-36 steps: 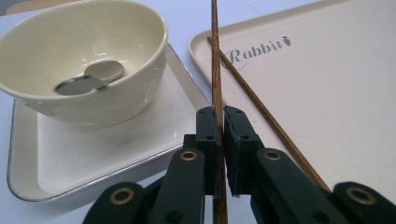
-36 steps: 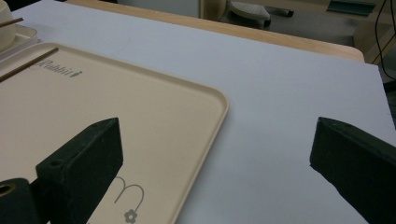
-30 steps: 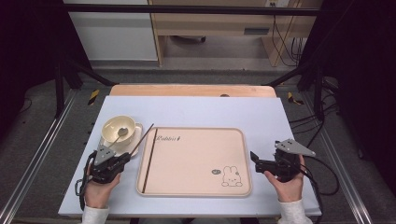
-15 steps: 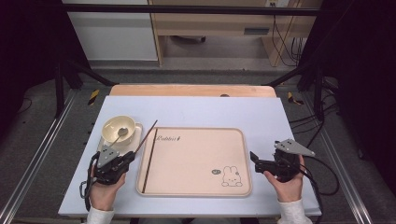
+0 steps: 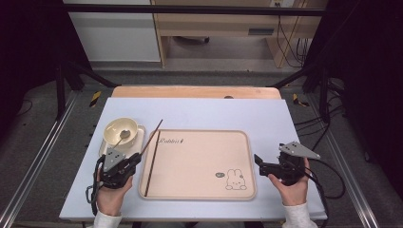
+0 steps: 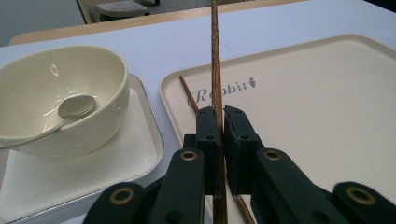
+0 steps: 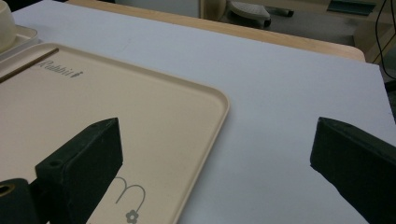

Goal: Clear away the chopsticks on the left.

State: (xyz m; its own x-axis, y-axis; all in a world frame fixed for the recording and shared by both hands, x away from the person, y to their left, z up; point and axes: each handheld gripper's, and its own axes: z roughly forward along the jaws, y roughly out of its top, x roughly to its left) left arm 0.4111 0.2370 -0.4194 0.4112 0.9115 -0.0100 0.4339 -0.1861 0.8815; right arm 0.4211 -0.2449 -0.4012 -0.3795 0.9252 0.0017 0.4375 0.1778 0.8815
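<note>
So the left gripper [image 6: 218,122] has its jaws clamped on a dark wooden chopstick [image 6: 215,56], lifted beside the cream bowl [image 5: 120,131]. Its twin [image 5: 151,163] lies on the beige rabbit tray [image 5: 204,161]. Right gripper [image 7: 219,154] gapes wide, holding nothing, at the tray's right edge.

Grey carpeted floor [image 5: 45,142] around the table, white cabinet [image 5: 114,31] at eleven o'clock, wooden desk [image 5: 223,21] at twelve, cables [image 5: 290,33] at one.

A pale blue table [image 5: 199,111] bears a beige tray [image 5: 199,164] and a small white tray [image 5: 103,148].
</note>
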